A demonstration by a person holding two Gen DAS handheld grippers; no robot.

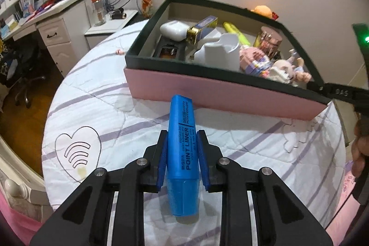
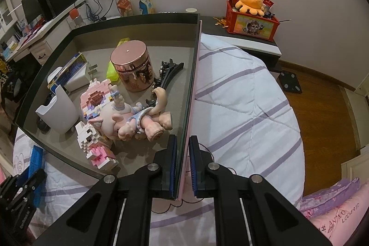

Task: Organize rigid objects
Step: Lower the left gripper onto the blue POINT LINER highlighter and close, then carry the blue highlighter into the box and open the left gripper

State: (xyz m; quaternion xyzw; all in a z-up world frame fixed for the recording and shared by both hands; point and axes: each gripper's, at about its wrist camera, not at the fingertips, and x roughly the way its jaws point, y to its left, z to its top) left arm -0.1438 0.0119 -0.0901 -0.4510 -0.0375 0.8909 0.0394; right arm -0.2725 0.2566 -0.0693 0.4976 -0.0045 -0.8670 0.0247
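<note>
The bed (image 1: 96, 93) carries everything, and its soft quilt is the first hazard: the box (image 1: 221, 93) sits on a yielding surface, so a downward push on one edge could tip it or slide it.

The box, pink outside with a dark rim, is already crowded: a white cup (image 2: 58, 112), a copper tin (image 2: 133, 66), brick-built toys (image 2: 96, 146), a pig doll (image 2: 136, 121), black clips (image 2: 168, 75), an earbud case (image 1: 173, 30) and a yellow marker (image 1: 235, 32). Little bare floor shows near the front wall, so a dropped item may well bounce off the cup or knock the upright tin over.

The right gripper (image 2: 183, 165) straddles the box's side wall, a pad on each side; the pads look pressed to the thin wall, steadying it. If that hold slackens or twists, the wall may bend and the box shift.

The left gripper (image 1: 182, 158) is clamped on the blue marker (image 1: 182, 146), which points at the box's front wall from just outside, below the rim. Driven straight ahead, the marker would strike the pink wall; it has to rise over the rim first. The smooth barrel could also slip through the pads.
</note>
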